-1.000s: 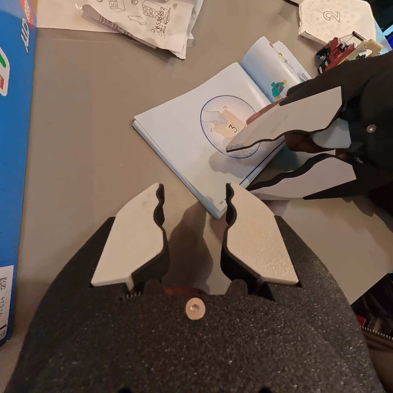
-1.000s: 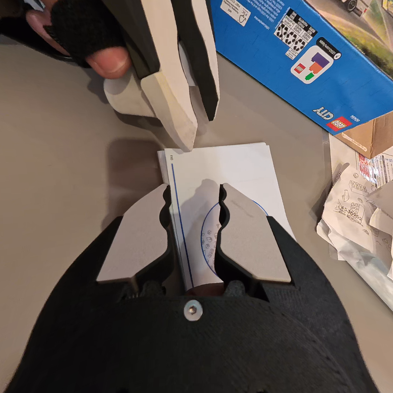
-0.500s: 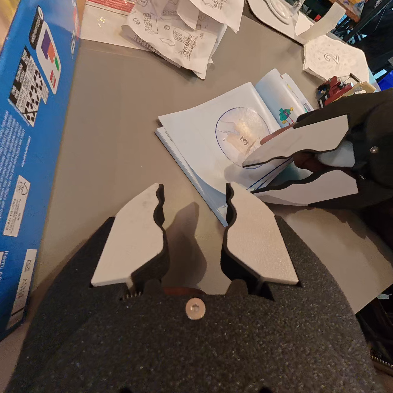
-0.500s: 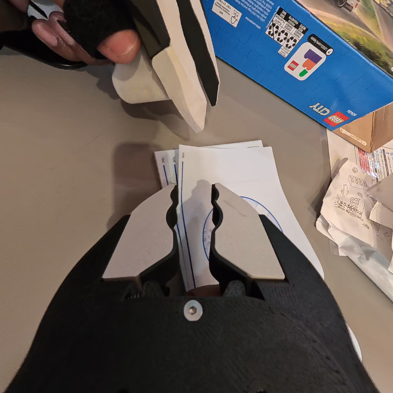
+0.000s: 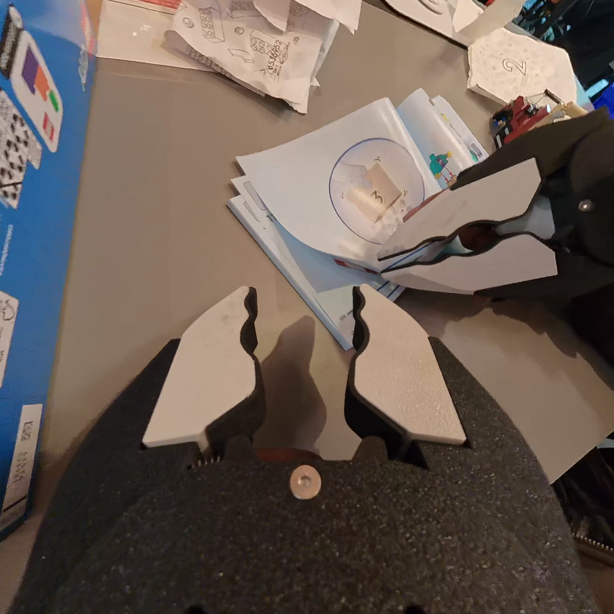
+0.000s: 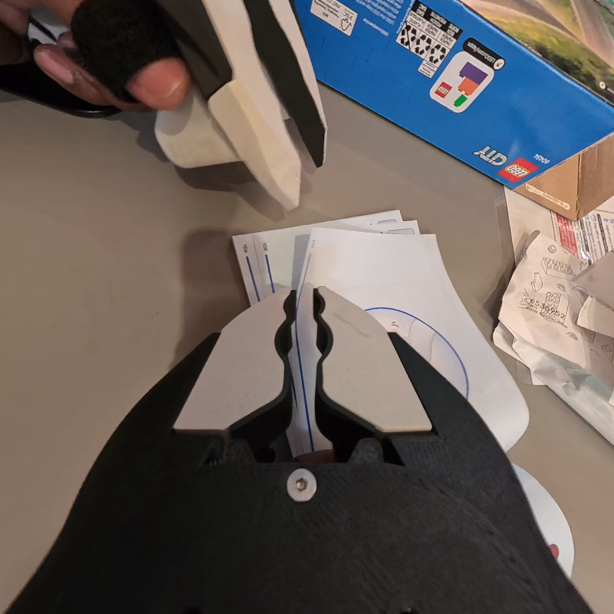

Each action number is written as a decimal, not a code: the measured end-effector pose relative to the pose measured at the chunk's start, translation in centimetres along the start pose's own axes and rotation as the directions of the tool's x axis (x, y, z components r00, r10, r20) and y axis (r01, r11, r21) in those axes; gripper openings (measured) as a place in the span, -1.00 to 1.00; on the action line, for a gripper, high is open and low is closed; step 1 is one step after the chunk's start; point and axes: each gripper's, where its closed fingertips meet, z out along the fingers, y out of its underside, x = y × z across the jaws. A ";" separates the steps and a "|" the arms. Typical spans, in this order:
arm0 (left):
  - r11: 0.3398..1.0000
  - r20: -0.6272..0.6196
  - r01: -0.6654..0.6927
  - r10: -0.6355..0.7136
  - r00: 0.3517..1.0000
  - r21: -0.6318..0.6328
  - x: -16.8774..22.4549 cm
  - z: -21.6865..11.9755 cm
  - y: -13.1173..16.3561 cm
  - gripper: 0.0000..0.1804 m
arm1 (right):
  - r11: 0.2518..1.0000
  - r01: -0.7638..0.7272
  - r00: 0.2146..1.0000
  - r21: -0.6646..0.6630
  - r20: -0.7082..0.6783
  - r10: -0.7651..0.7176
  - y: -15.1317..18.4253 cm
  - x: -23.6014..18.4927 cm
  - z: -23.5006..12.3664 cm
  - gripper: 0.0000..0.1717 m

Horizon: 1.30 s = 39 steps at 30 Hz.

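Left of the instruction booklet [image 5: 319, 199] we see a blue toy box [image 5: 40, 232] standing along the edge of the grey table [image 5: 159, 206], well apart from the pages. Near the booklet's closest corner we hold the left gripper [image 5: 304, 295] just above the table, its jaws wide apart with nothing between them, the right fingertip over that corner. Beyond the booklet, farther up the table, lie crumpled printed paper bags [image 5: 252, 43]. The booklet itself lies open, its top page [image 6: 382, 275] lifted and curling away from the sheets beneath. At the booklet's right edge our right gripper [image 6: 304, 294] has its jaws nearly closed on that lifted page, both pads [image 5: 465, 212] against the paper. Right of the booklet sits a small red brick model [image 5: 518, 113] beside a numbered white bag [image 5: 518, 66].
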 end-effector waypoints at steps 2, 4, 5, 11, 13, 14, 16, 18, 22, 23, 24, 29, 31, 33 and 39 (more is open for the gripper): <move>0.999 -0.001 -0.047 0.047 0.999 -0.022 0.5 0.2 0.3 -0.39 | 1.000 -0.025 1.000 0.001 -0.006 0.025 0.0 0.2 -0.1 -0.97; 0.994 0.011 -0.098 0.099 0.995 -0.048 0.8 0.6 0.6 -0.39 | 0.998 -0.060 0.998 0.000 -0.014 0.060 0.1 0.4 -0.2 -1.00; 0.991 0.021 -0.122 0.123 0.992 -0.056 1.0 0.7 0.6 -0.39 | 0.997 -0.077 0.997 0.001 -0.017 0.077 0.1 0.5 -0.3 -1.00; 0.969 0.057 -0.243 0.245 0.968 -0.048 1.9 1.5 0.1 -0.44 | 0.989 -0.149 0.988 0.016 -0.029 0.150 -0.2 0.9 -0.8 -1.00; 0.961 0.063 -0.274 0.275 0.959 -0.032 2.2 1.6 -0.2 -0.46 | 0.986 -0.162 0.986 0.030 -0.024 0.162 -0.4 0.9 -1.1 -1.00; 0.958 0.062 -0.285 0.286 0.956 -0.028 2.4 1.7 -0.3 -0.47 | 0.985 -0.166 0.986 0.037 -0.022 0.167 -0.5 0.9 -1.2 -1.00; 0.954 0.060 -0.298 0.299 0.952 -0.030 2.6 1.9 -0.3 -0.50 | 0.984 -0.172 0.985 0.049 -0.019 0.173 -0.7 0.8 -1.5 -1.00; 0.954 0.057 -0.298 0.299 0.952 -0.038 2.7 2.1 -0.2 -0.57 | 0.983 -0.175 0.984 0.064 -0.013 0.176 -1.0 0.7 -1.7 -1.00; 0.967 0.035 -0.254 0.255 0.966 -0.033 3.0 2.4 -0.2 -0.67 | 0.981 -0.171 0.985 0.095 0.006 0.172 -1.9 0.2 -2.2 -1.00; 0.972 0.022 -0.232 0.232 0.972 -0.028 3.2 2.6 -0.2 -0.69 | 0.981 -0.168 0.986 0.097 0.007 0.168 -2.0 0.1 -2.3 -1.00; 0.978 0.001 -0.210 0.210 0.978 -0.014 3.4 2.9 -0.2 -0.71 | 0.982 -0.162 0.987 0.097 0.008 0.162 -2.1 0.0 -2.3 -1.00; 0.978 0.014 -0.207 0.208 0.978 -0.032 3.3 3.1 0.0 -0.76 | 0.989 -0.129 0.992 0.072 0.006 0.129 -1.8 -0.4 -2.3 -0.91; 0.980 0.024 -0.199 0.199 0.980 -0.013 3.1 3.0 -0.3 -0.77 | 0.991 -0.119 0.993 0.066 0.014 0.119 -1.5 -0.8 -2.4 -0.79; 0.981 0.028 -0.193 0.193 0.981 0.001 3.0 2.9 -0.6 -0.76 | 0.992 -0.108 0.994 0.059 0.018 0.107 -1.2 -1.0 -2.3 -0.69; 0.978 0.023 -0.208 0.208 0.978 0.026 3.3 2.8 -0.9 -0.76 | 0.990 -0.131 0.991 0.053 -0.007 0.132 -0.9 -0.8 -2.1 -0.73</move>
